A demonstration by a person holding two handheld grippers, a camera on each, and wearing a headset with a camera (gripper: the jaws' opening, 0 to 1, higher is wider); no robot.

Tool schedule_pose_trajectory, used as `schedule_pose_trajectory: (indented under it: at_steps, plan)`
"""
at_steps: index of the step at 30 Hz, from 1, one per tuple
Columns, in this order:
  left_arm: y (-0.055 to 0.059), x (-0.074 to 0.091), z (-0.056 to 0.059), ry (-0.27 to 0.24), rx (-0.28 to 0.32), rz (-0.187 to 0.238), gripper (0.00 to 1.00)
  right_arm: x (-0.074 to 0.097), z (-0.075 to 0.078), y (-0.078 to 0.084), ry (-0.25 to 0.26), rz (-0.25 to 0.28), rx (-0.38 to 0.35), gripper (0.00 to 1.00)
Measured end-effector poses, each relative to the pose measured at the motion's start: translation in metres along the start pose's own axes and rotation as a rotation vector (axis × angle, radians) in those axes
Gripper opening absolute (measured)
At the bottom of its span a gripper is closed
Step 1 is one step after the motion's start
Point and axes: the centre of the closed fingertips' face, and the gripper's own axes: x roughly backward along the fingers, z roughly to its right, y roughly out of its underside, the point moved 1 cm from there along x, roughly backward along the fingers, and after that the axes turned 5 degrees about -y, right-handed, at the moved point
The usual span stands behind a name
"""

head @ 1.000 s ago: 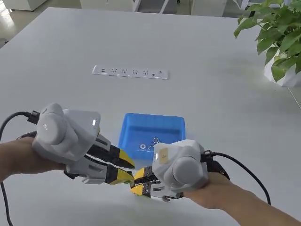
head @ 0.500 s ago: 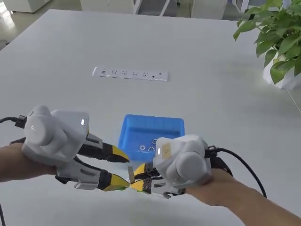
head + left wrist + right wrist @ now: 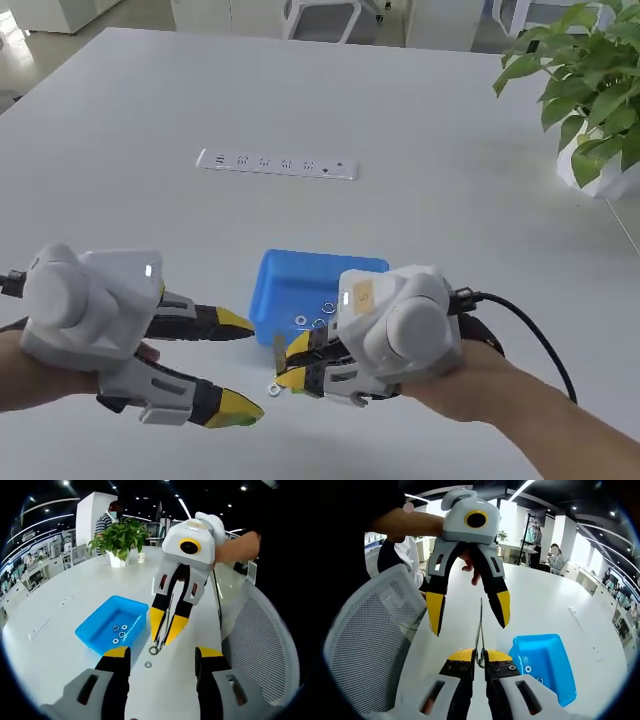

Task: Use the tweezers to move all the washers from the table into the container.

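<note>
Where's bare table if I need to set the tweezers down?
Bare table: between the power strip and the blue container, and right of it toward the plant. Crowded: in front of the container, where the left gripper and the right gripper holding the tweezers meet over a washer.

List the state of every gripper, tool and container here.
left gripper, open, holding nothing.
right gripper, shut on the tweezers.
tweezers, tips at one washer outside the container.
container, upright, several washers inside.
loose washer, lying on the table.
</note>
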Motion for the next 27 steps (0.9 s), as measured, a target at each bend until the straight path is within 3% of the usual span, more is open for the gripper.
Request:
schedule_pose_trajectory:
  at_steps: [11, 27]
  plan:
    - [0.001, 0.006, -0.007, -0.066, 0.044, 0.051, 0.65, 0.017, 0.022, -0.009, 0.028, 0.022, 0.0, 0.08]
    - [-0.003, 0.011, -0.021, -0.152, 0.078, 0.11, 0.84, 0.023, 0.064, -0.001, 0.079, 0.036, 0.009, 0.08]
